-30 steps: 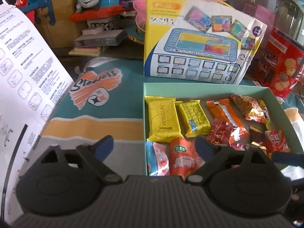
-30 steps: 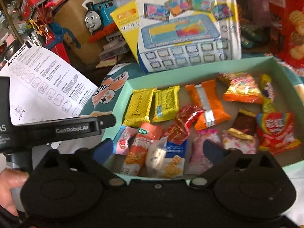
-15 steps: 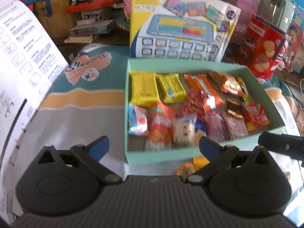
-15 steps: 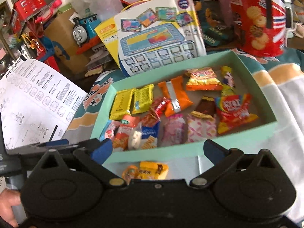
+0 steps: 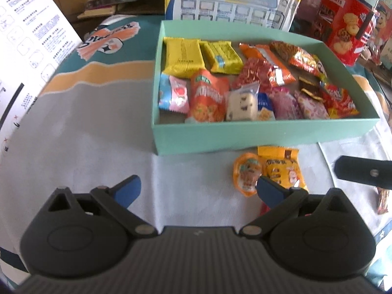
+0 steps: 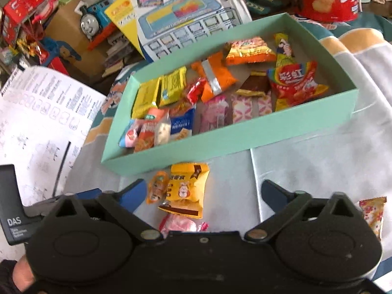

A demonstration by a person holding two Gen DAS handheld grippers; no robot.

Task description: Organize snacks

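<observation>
A mint-green box holds several wrapped snacks. In front of it on the cloth lie a yellow packet and a small orange packet. A pink wrapped candy lies nearer, partly under my right gripper's body. My left gripper is open over bare cloth, its right finger beside the orange packet. My right gripper hangs above the yellow packet with its jaws closing; the packet lies between them, untouched.
A pink-patterned snack lies at the right on the cloth. A red cookie tin, a toy-tablet carton and a blue toy train stand behind the box. A printed sheet rises at the left.
Both grippers have drawn back from over the box and sunk toward the cloth. The loose packets in front of the box have come into view, and now lie under the right gripper.
</observation>
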